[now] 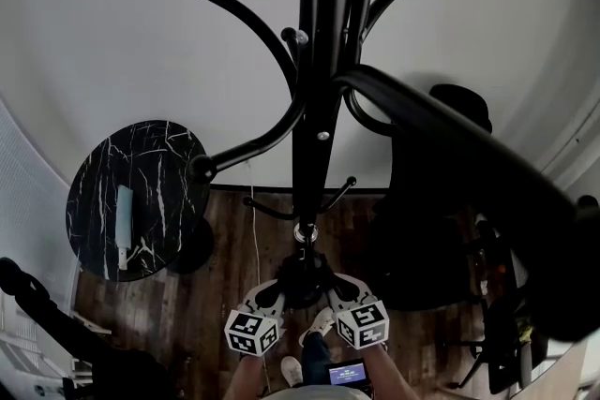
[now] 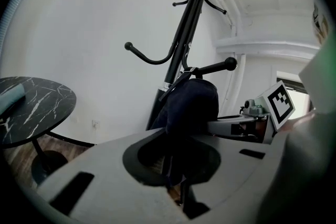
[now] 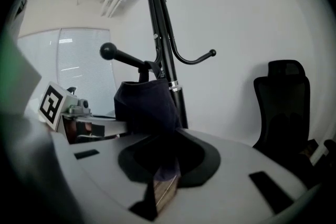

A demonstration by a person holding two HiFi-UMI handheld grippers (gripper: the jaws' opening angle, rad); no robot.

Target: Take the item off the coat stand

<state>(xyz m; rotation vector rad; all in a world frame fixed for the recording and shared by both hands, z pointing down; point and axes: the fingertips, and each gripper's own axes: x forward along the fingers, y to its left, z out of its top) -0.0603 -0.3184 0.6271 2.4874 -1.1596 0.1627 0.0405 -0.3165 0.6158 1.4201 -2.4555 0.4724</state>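
- left gripper [image 2: 173, 178]: fingers pinched narrow on the lower edge of the dark blue fabric item [image 2: 190, 103]. The cloth drops straight into the gap between them.
- right gripper [image 3: 163, 173]: fingers also closed on the item's lower part, from the opposite side, with cloth caught between them.
- Head view: both sets of fingers meet at the same spot with the item bunched between them. The marker cubes [image 1: 251, 333] sit just behind the fingers, toward the person.
- The bulk of the item sits just above the fingers and is not yet off the stand. Its strap [image 2: 172, 86] runs up toward the ball-ended hook [image 3: 108, 52] overhead.
- coat stand pole [image 1: 314, 126]: directly behind the item, just past the fingers.
- round black marble table [image 1: 164, 164]: well out to the left of the left fingers. A pale blue object [image 1: 124, 218] lies on it; I can't tell what it is.
- black office chair [image 3: 281, 107]: off to the right of the right fingers, well apart.
- dark wood floor [image 1: 197, 295]: below the fingers.
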